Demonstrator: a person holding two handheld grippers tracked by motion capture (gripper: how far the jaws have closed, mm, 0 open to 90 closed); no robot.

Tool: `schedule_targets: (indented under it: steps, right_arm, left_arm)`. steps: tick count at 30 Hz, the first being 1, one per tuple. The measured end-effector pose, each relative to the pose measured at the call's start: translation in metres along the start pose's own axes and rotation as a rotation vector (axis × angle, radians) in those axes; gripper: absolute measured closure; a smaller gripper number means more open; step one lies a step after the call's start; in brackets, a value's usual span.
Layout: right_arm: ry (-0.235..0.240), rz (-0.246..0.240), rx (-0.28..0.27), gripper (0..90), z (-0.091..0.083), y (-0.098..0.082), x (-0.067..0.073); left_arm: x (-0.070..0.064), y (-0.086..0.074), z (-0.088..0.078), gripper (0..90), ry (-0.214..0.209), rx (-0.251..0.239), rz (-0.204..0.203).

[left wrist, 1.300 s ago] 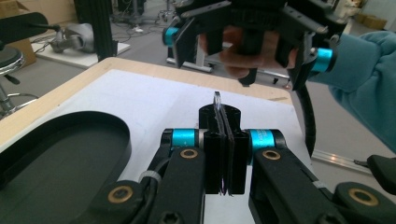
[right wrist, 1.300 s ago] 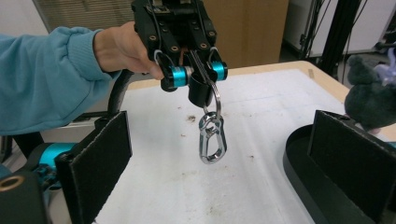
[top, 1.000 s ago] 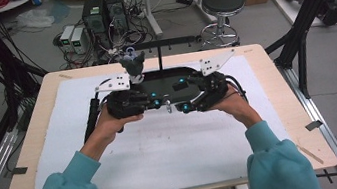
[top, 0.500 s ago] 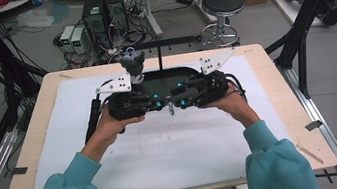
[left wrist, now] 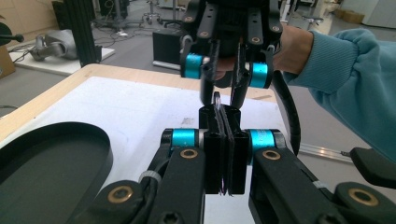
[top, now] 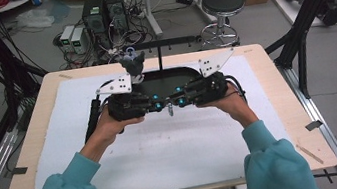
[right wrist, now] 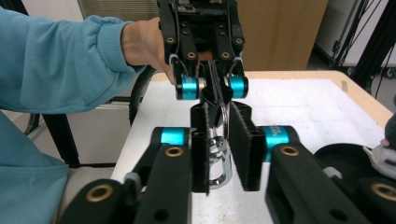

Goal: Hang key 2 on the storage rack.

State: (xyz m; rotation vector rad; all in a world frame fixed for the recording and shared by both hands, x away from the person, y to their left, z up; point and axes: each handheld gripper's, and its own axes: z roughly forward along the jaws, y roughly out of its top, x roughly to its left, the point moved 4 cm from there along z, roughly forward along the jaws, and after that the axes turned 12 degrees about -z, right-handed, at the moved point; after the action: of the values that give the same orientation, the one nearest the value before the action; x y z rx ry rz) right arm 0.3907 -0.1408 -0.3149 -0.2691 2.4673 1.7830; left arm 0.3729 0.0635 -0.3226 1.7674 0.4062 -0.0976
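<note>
In the middle of the high view, the left gripper (top: 161, 106) pinched a ring (right wrist: 223, 115). The right gripper's (right wrist: 219, 145) jaws were just closing around the clip (right wrist: 218, 161), not yet pressing; it should squeeze gently and stay lined up.

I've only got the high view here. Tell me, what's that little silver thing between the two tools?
Observer: A silver clasp hanging from a thin ring; the right gripper view shows it close up.
Operator: Which tool has it?
Observer: The left tool is shut flat on the ring.
Operator: And the right one?
Observer: The right tool has just been closing its jaws. The clasp sits between them, with a gap left on one side.
</note>
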Motion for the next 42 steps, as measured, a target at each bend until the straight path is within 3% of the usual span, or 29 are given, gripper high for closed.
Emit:
schedule_targets:
  steps: [17, 30, 33, 37, 39, 42]
  right_arm:
    - [0.000, -0.002, 0.015, 86.5, 0.002, -0.003, -0.002]
    - [0.006, 0.069, 0.037, 89.2, 0.001, -0.001, 0.000]
    - [0.003, 0.068, 0.053, 89.3, 0.001, -0.002, 0.001]
    - [-0.027, 0.061, 0.060, 89.2, 0.000, -0.002, -0.001]
    - [-0.041, 0.071, 0.054, 89.2, -0.002, -0.002, -0.002]
    - [-0.058, 0.085, 0.051, 89.2, -0.006, -0.003, -0.004]
  left_arm:
    - [0.000, 0.000, 0.000, 88.1, -0.003, -0.005, 0.010]
    - [0.002, -0.001, 0.001, 86.6, -0.007, 0.002, 0.013]
    - [0.004, 0.000, 0.000, 74.9, 0.001, -0.021, -0.004]
    - [0.007, -0.002, -0.004, 46.1, 0.051, -0.025, -0.001]
    - [0.009, -0.004, -0.006, 23.4, 0.105, -0.040, -0.005]
    - [0.012, -0.009, -0.014, 4.3, 0.163, -0.072, 0.022]
